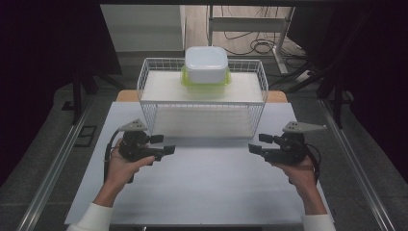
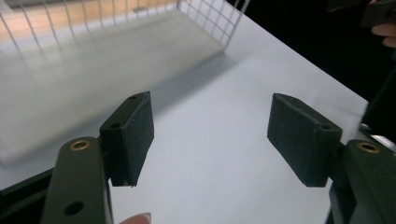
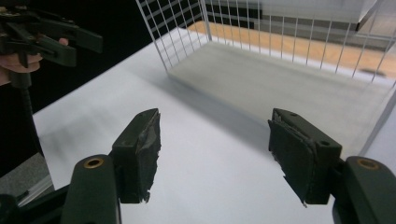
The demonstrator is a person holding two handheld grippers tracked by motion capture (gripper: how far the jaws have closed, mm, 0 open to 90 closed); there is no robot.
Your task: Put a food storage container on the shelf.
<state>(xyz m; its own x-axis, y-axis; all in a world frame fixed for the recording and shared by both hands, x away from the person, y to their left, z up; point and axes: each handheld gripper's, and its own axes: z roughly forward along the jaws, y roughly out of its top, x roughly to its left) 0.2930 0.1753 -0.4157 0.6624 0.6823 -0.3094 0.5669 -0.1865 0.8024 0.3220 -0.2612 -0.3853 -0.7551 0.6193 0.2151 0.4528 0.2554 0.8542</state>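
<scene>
— Where does the container (image 1: 206,65) sit, and which way does it run?

— It sits on top of the wire rack (image 1: 149,103), at the middle of the rack's far edge, bottom up on its yellow-green lid (image 1: 186,81). From the high view it is close to square with rounded corners, so it has no clear long axis; its sides run square with the rack's edges, and its white base faces up.

— And the rack itself?

— It stands at the far edge of the counter (image 1: 207,187), centred, with its long side along that edge. Its lower shelf lies bare under the top shelf.

— Where are the tongs against that?

— Both lie well on the near side of it, lower than the container. The left tongs (image 1: 161,146) hang over the counter near the rack's near left corner, pointing toward the right. The right tongs (image 1: 257,144) hang near the rack's near right corner, pointing toward the left. The container lies beyond and between them, well apart from both.

— How do the tongs stand?

— Both are spread wide with nothing between the pads. The left gripper view shows the left pads (image 2: 135,135) over bare counter, the rack's lower shelf ahead. The right gripper view shows the same for the right pads (image 3: 142,154).
</scene>
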